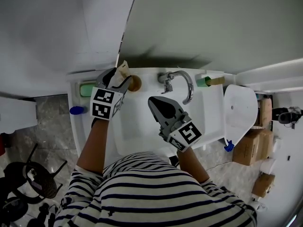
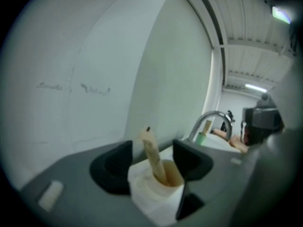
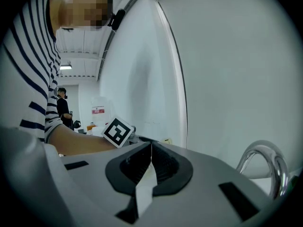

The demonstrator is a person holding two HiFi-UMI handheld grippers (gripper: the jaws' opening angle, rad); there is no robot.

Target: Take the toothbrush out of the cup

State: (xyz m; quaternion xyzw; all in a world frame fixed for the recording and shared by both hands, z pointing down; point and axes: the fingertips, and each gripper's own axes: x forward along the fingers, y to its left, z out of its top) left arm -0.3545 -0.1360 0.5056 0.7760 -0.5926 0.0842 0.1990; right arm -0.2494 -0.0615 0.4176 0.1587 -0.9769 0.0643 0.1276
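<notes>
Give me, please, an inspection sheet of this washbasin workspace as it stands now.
Surface: white washbasin, chrome tap at the back.
Job's things: cup on the back rim, left of the tap; toothbrush stands tilted in it, not yet out.
Clutter: green item and blue item at the left edge; green container right of the tap.
Grippers: left tongs open, one jaw either side of the cup and toothbrush; right tongs shut, empty, above the washbasin.
Cables: nothing seen.
Surroundings: white wall behind; cardboard boxes at the right; black chair on the floor at the left.
</notes>
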